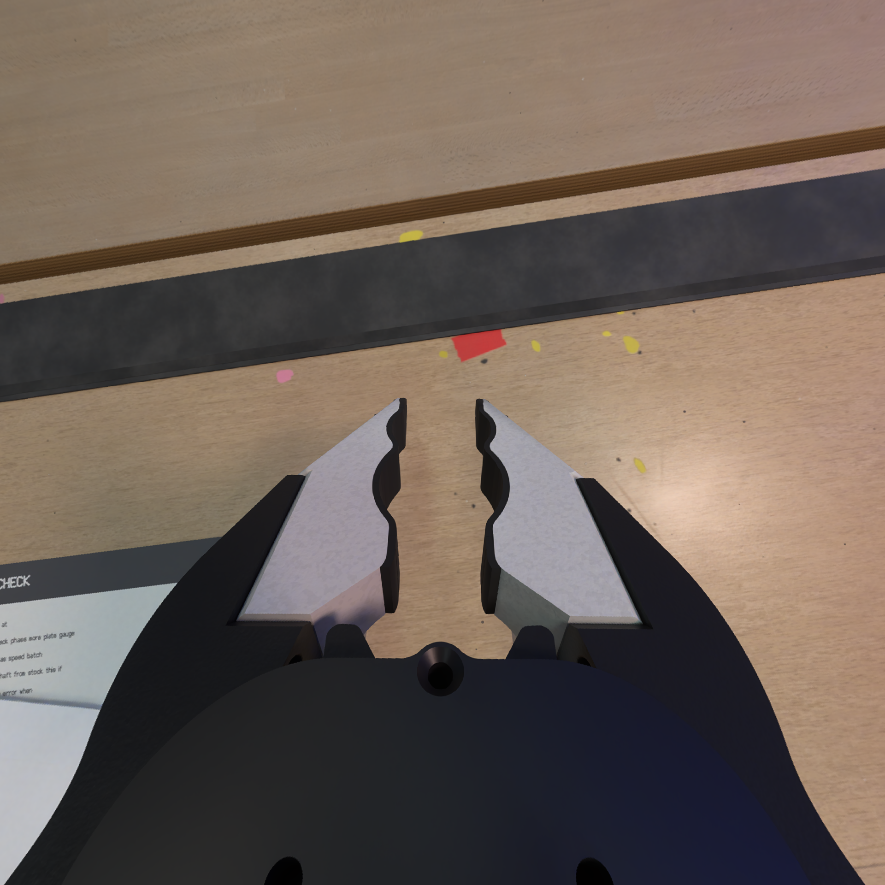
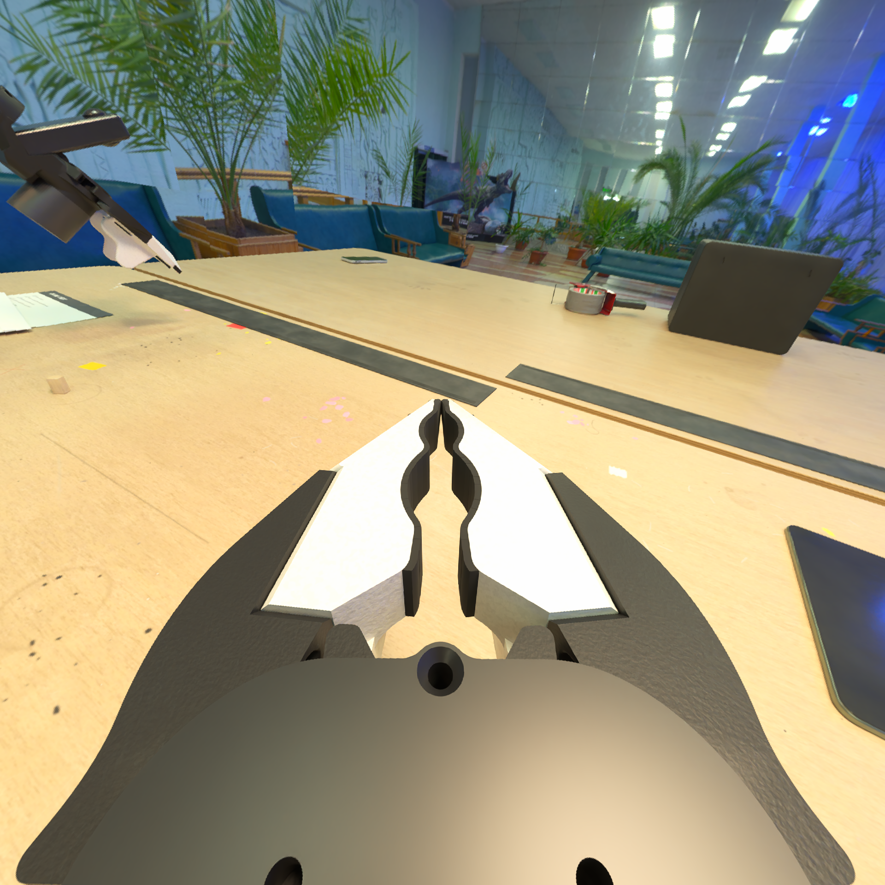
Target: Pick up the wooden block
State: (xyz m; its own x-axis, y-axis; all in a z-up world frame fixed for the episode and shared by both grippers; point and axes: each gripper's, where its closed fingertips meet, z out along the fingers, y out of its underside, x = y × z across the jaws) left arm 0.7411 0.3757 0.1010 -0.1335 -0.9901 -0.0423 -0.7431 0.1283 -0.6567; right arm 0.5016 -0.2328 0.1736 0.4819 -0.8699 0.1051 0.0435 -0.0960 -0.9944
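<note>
The small pale wooden block (image 2: pixel 58 384) stands on the table at the far left of the right wrist view; it does not show in the left wrist view. My left gripper (image 1: pixel 440 402) is open and empty, tilted down over bare tabletop near a dark strip. It also shows in the right wrist view (image 2: pixel 175 266), in the air above the table, beyond and to the right of the block. My right gripper (image 2: pixel 440 403) is shut and empty, low over the table, well to the right of the block.
A dark strip (image 1: pixel 431 287) (image 2: pixel 311 342) and a groove run across the wooden table (image 2: pixel 191 455). A printed sheet (image 1: pixel 52 670) (image 2: pixel 48 309) lies at the left. A dark mat (image 2: pixel 847 618), a tape roll (image 2: pixel 585 299) and a dark upright board (image 2: pixel 752 297) are to the right.
</note>
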